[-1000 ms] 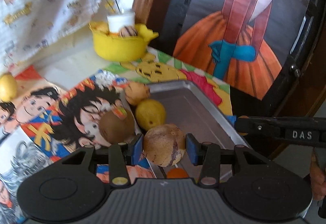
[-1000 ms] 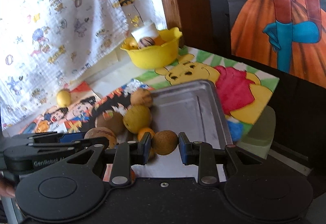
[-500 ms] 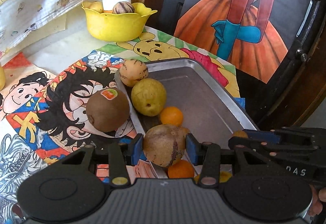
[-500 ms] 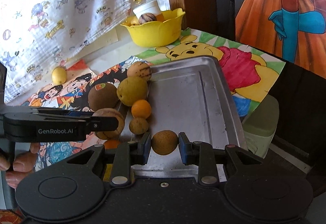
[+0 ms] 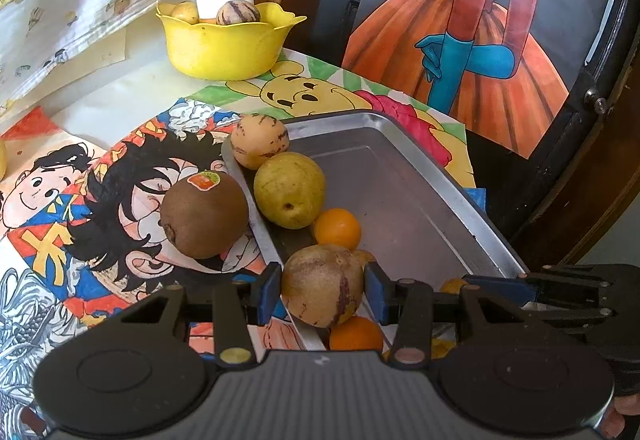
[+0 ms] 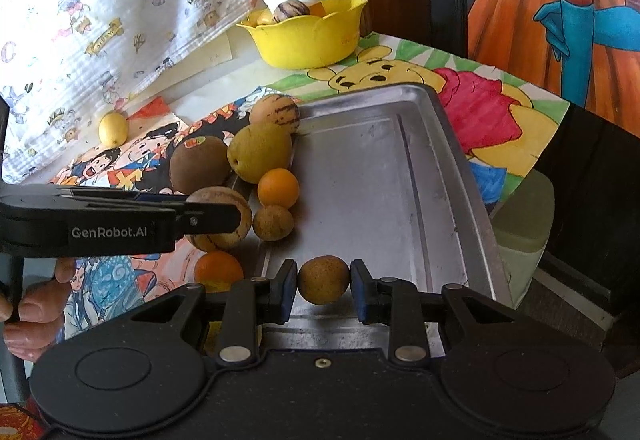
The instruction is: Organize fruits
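Now placing step: left tongs (image 5: 323, 290) clamp striped melon (image 5: 322, 286), right tongs (image 6: 324, 282) clamp small brown fruit (image 6: 324, 280) above tray (image 6: 384, 175); next, lower and release beside row.

The left tool (image 6: 192, 217), seen from the right wrist, reads "GenRobot.AI" along its side.

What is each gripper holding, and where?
Left gripper: striped melon, pinched across its sides. Right gripper: small brown fruit, pinched across its sides.
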